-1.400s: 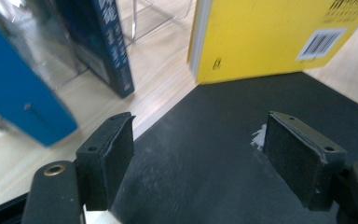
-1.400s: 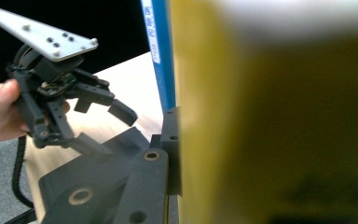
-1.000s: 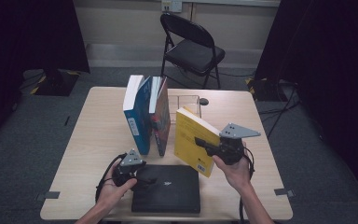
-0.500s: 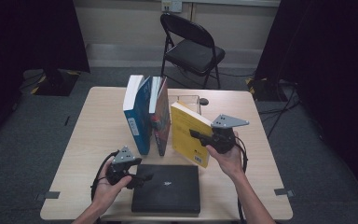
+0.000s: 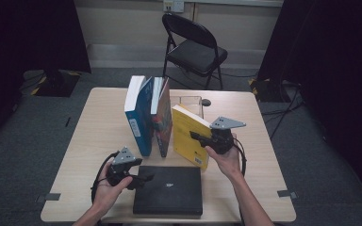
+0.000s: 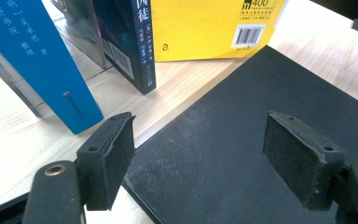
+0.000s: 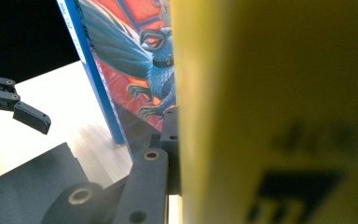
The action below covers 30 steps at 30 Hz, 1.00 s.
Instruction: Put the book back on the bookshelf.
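Observation:
A yellow book (image 5: 187,134) stands tilted just right of two upright books, a blue one (image 5: 136,115) and one with a colourful owl cover (image 5: 162,120). My right gripper (image 5: 201,138) is shut on the yellow book's near right edge; one black finger (image 7: 168,140) presses its cover (image 7: 270,107). A flat black book (image 5: 169,189) lies at the table's front. My left gripper (image 5: 139,179) is open at its left edge, pads (image 6: 107,161) spread wide above the black cover (image 6: 242,126) with nothing between them.
A clear plastic stand (image 5: 192,100) and a small dark object (image 5: 206,102) sit behind the books. A black folding chair (image 5: 193,49) stands beyond the wooden table (image 5: 89,141). Bare tabletop lies left of the blue book and right of the yellow one.
My right gripper has carried the yellow book left and down, closer to the standing books. The left gripper has barely moved.

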Each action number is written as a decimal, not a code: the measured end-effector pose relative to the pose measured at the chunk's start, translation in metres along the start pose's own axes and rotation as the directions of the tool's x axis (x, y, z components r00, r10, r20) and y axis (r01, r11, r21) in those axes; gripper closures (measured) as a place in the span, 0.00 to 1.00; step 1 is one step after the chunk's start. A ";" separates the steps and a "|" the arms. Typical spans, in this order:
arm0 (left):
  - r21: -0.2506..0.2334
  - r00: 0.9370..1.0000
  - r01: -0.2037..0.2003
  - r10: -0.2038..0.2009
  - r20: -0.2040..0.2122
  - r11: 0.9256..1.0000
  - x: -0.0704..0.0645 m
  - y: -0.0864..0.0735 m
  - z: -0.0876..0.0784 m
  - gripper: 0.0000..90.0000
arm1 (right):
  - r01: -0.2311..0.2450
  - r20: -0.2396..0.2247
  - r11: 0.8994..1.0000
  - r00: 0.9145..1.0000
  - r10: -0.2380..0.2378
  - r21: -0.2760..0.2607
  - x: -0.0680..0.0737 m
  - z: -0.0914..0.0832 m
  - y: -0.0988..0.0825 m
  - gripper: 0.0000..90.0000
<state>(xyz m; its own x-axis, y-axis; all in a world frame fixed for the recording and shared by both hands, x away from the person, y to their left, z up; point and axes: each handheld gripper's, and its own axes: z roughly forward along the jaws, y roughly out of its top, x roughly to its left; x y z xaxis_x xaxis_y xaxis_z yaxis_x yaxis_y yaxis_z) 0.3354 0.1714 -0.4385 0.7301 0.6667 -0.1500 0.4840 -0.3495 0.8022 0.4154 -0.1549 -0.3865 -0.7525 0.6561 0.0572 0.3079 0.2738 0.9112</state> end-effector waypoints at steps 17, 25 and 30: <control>-0.007 0.998 0.051 -0.051 0.023 0.999 0.003 -0.001 -0.001 0.28 | -0.002 0.021 1.000 1.000 0.001 0.030 0.010 -0.009 -0.006 0.81; 0.002 0.999 0.047 -0.047 0.009 0.999 0.005 -0.002 -0.001 0.28 | -0.026 0.018 0.998 1.000 0.025 0.055 0.010 -0.014 0.006 0.73; 0.001 0.998 0.067 -0.067 0.015 0.998 0.006 -0.003 0.000 0.28 | -0.007 0.028 0.997 1.000 0.005 0.079 0.014 -0.019 0.016 0.73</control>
<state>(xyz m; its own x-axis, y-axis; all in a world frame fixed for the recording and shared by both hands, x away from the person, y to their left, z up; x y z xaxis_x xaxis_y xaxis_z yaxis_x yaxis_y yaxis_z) 0.3380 0.1763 -0.4419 0.7032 0.6786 -0.2121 0.5326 -0.3050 0.7895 0.3989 -0.1549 -0.3630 -0.7346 0.6766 0.0507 0.3586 0.3236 0.8756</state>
